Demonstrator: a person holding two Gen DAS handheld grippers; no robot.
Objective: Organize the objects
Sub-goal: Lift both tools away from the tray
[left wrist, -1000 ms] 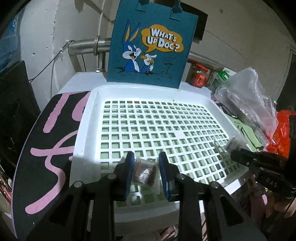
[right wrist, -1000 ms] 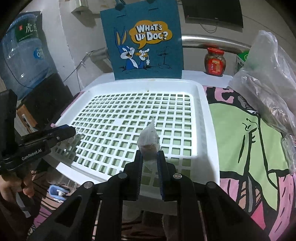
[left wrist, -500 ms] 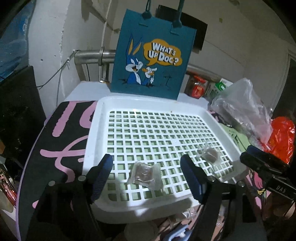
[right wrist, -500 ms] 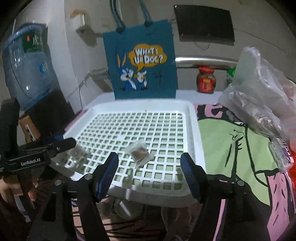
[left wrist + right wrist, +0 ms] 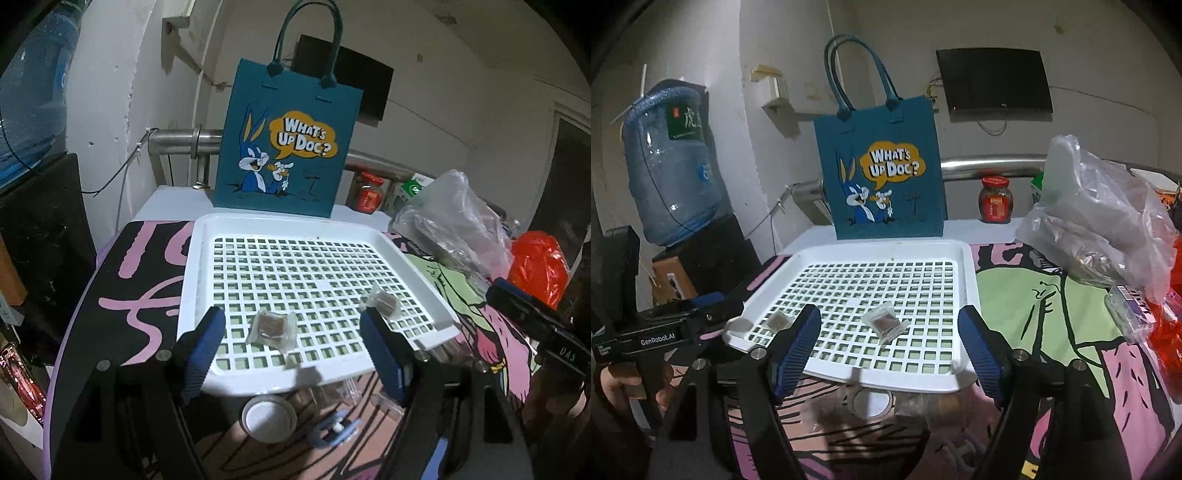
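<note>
My left gripper gapes wide, one wrapped sweet lying loose between its fingers on the white tray; my right gripper gapes likewise, the second sweet loose on the tray's near edge.

Both grippers let go w/in the last sec. Left gripper went from clamped on a clear-wrapped brown snack packet to jaws spread wide, pulled back and up; packet was left flat on the white grid tray. Right gripper did the same w/ its packet, left lying near the tray's front edge.
</note>
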